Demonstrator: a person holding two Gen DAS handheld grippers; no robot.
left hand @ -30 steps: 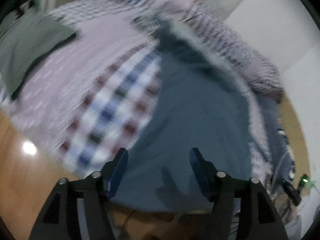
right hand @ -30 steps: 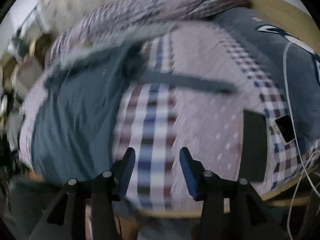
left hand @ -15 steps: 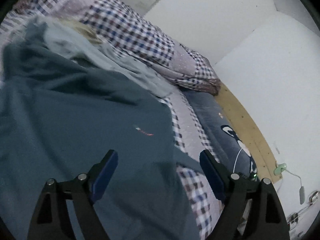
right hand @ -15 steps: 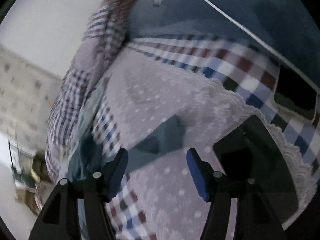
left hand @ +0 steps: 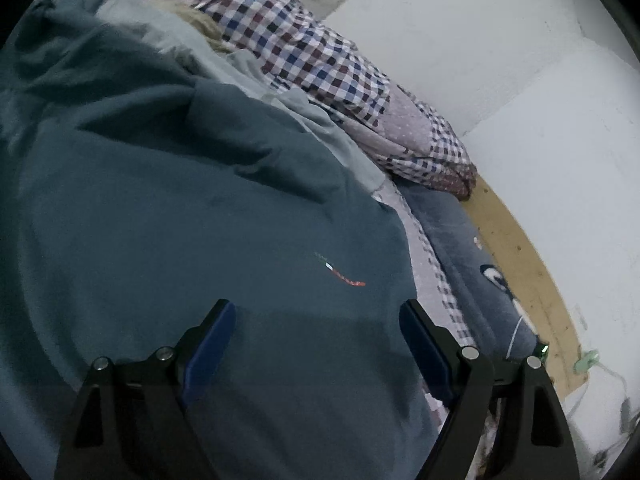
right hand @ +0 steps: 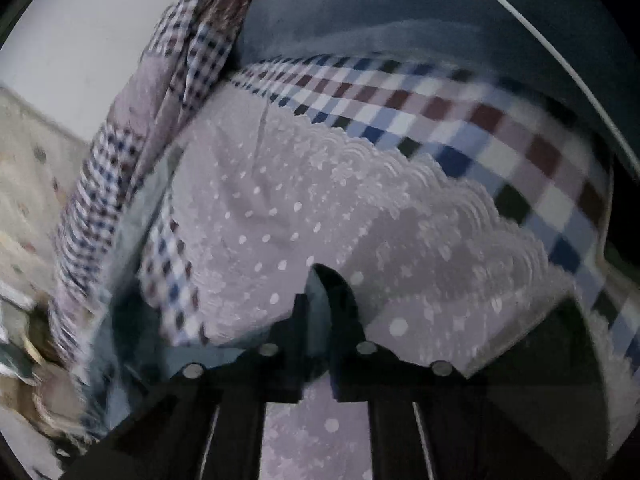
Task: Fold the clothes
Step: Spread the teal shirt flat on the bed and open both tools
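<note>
Our left hand-held gripper (left hand: 316, 336) gaped empty over the teal sweatshirt (left hand: 180, 240); our right hand-held gripper (right hand: 326, 300) pinched its fabric, perhaps to fold.

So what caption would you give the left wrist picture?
Open left gripper poised over a dark teal shirt spread on a checked quilt.

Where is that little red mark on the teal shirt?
In the left wrist view, the red mark sits on the teal shirt just ahead of the open left tongs, nearer their right finger.
</note>
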